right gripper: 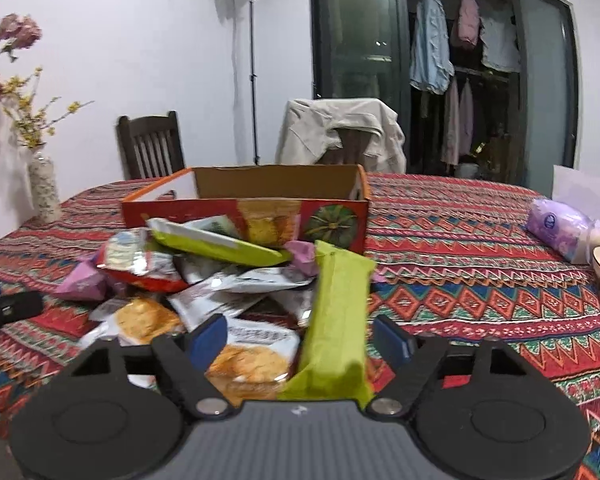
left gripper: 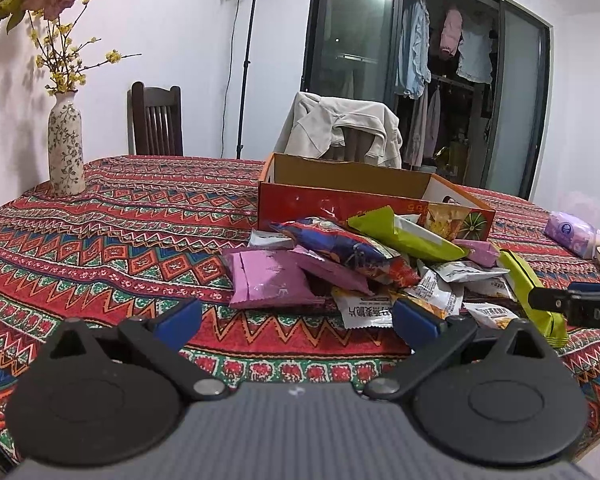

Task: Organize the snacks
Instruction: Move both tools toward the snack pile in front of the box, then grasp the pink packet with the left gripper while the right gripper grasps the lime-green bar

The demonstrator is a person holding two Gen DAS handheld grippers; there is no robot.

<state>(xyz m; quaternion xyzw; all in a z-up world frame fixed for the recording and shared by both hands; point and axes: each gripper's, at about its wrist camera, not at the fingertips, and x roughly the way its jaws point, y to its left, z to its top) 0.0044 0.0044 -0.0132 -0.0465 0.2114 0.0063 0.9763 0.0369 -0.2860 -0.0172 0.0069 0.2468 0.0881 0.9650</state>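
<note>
Snack packets point(left gripper: 364, 268) lie heaped on the patterned tabletop point(left gripper: 120, 232) against the red cardboard box point(right gripper: 260, 208). Right gripper point(right gripper: 300, 340) tilts downward, jaws spread around a lime-green packet point(right gripper: 336, 320), pads not touching. Left gripper point(left gripper: 296, 320) hovers nearby, jaws spread, empty.
</note>
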